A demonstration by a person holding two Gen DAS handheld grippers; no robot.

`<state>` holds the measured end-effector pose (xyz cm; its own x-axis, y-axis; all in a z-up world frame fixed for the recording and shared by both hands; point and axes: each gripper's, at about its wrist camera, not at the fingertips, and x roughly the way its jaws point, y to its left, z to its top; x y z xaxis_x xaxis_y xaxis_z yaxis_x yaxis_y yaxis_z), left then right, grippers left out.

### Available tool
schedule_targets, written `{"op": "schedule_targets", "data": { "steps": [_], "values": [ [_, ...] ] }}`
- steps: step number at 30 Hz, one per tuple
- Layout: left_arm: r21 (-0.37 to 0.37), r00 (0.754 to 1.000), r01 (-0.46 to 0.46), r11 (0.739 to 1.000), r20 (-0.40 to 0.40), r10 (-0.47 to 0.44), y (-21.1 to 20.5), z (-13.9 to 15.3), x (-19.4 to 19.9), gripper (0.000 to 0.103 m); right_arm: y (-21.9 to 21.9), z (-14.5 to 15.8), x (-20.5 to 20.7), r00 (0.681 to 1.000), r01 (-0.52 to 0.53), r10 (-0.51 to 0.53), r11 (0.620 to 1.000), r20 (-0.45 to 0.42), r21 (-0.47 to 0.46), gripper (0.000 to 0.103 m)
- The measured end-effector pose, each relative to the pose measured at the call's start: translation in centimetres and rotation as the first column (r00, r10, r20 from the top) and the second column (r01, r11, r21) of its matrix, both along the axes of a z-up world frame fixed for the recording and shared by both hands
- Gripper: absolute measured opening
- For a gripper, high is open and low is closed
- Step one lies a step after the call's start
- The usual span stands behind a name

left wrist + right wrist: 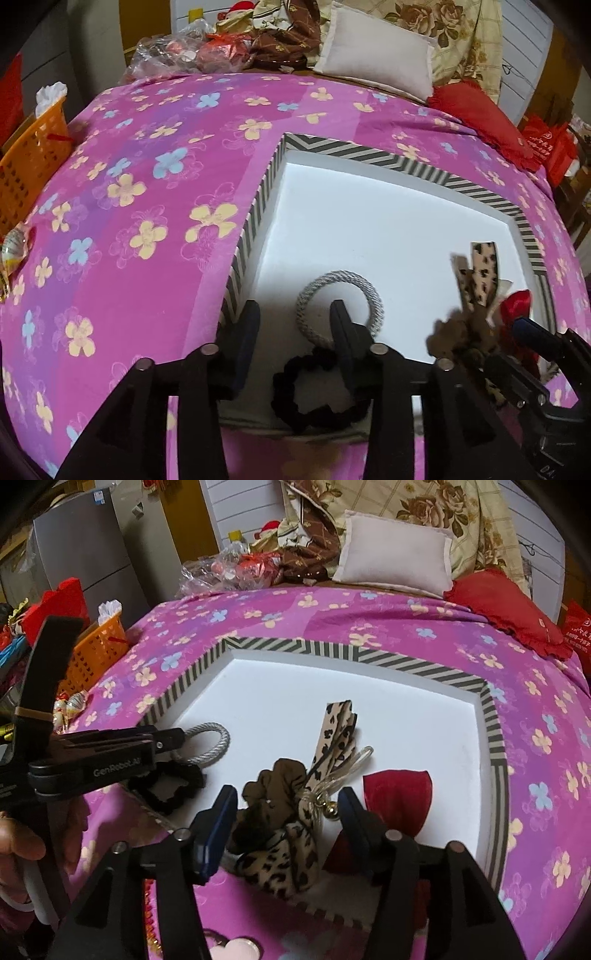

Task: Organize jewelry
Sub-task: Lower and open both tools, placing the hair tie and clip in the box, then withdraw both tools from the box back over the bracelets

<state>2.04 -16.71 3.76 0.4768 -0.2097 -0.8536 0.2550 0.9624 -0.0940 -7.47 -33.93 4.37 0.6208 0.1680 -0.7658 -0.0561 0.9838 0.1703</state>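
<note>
Leopard bow (pixel 291 853) | black scrunchie (pixel 314 391) | silver ring (pixel 340 302) | inside striped tray (pixel 495 731)

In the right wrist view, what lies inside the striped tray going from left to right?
Silver rope ring above the black scrunchie → brown scrunchie → leopard-print ribbon → red bow, all in the striped tray.

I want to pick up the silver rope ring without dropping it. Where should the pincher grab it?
Pinch the far arc of the silver rope ring, coming straight down from above. It lies flat in the tray; that side looks clear, while the near side meets the black scrunchie.
</note>
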Motion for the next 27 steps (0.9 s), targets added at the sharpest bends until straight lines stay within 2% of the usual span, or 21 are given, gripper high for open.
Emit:
{"op": "schedule_targets", "data": {
  "steps": [14, 27],
  "values": [
    [0.013, 0.99, 0.021, 1.0, 0.137, -0.022, 1.3, 4.5, -6.5, 0.022, 0.0, 3.7, -7.1, 0.996, 0.028, -0.03, 0.999, 0.081, 0.021, 0.073],
    [0.058, 0.985, 0.027, 0.998, 0.168, -0.036, 2.8, 4.9, -13.5, 0.022, -0.5, 3.2, -13.9, 0.995, 0.077, -0.075, 0.997, 0.063, -0.018, 0.074]
  ]
}}
